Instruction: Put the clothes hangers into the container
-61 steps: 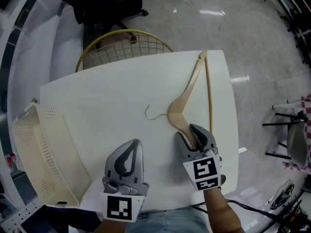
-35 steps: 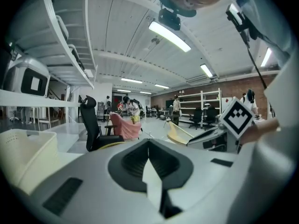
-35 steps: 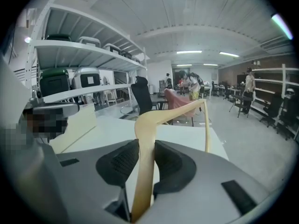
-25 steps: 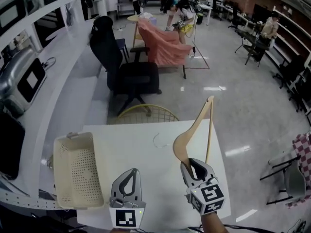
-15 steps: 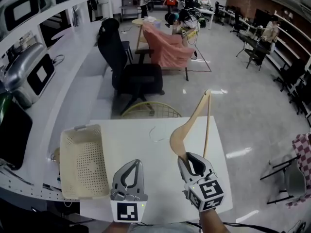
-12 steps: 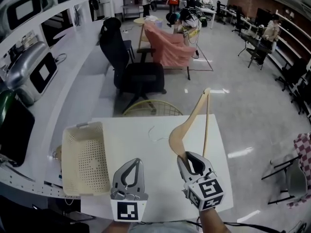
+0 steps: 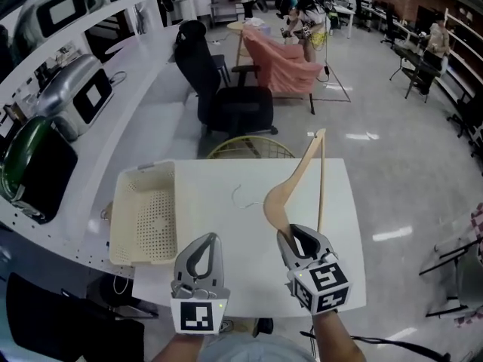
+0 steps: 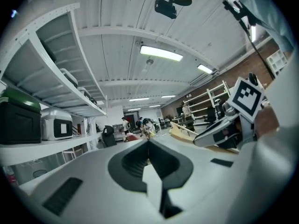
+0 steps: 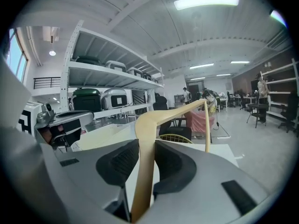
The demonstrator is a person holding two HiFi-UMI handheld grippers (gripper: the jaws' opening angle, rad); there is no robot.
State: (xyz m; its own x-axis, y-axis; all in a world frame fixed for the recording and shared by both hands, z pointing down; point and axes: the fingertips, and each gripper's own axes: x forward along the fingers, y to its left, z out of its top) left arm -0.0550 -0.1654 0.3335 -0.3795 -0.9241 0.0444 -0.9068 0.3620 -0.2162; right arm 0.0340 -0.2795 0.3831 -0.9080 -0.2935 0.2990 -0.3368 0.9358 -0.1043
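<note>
Right gripper view: our right claw [image 9: 147, 146] pinches one end of the hanger [image 9: 145, 125] (left claw [image 7: 206, 237] tips together, nothing held). Held right of the container [image 7: 147, 217], the long arm may pivot and snag the rim.

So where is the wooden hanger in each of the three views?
Head view: hanger right of centre, slanting up to the right.
Left gripper view: hanger right of centre, only a small tan part shows.
Right gripper view: hanger in the centre, rising from the bottom edge, then bending right.
Shared landmark: the black chair, beyond the hanger in all three views.
</note>
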